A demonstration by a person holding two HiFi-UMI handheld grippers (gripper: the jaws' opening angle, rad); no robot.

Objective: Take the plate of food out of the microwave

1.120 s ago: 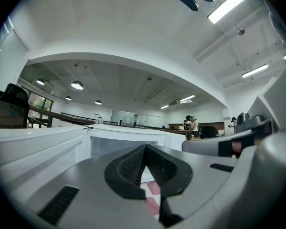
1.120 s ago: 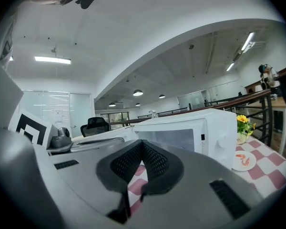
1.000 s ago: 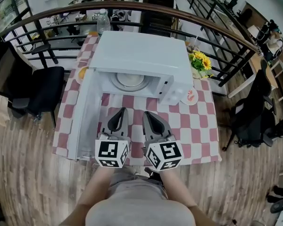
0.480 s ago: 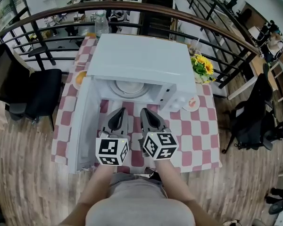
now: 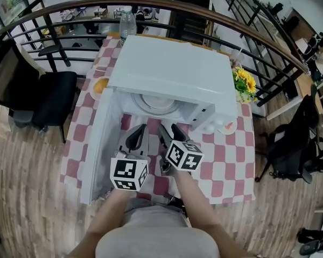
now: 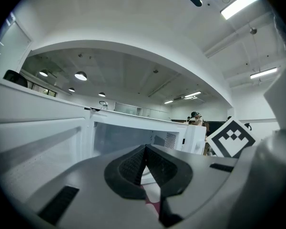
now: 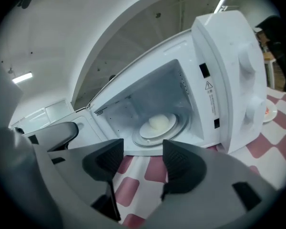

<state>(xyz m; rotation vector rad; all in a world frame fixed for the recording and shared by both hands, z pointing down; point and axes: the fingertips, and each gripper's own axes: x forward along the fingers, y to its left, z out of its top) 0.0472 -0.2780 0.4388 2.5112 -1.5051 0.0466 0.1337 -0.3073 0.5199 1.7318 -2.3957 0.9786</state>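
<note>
The round white plate lies flat and face up on the glass turntable inside the boxy white microwave. A smooth pale mound of food sits at its centre; being round, it has no long axis. The cavity faces the near edge of the checked-cloth bench, with the door swung left. The right gripper hovers before it; its jaws have just been opening and have nothing between them. The left gripper is clenched and empty.

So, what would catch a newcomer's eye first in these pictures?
The white microwave stands on the red-checked tablecloth, its door swung open to the left. Inside, a plate of pale food sits on the turntable. Before it, the right gripper, jaws just opened, holds nothing; the left gripper is shut.
</note>
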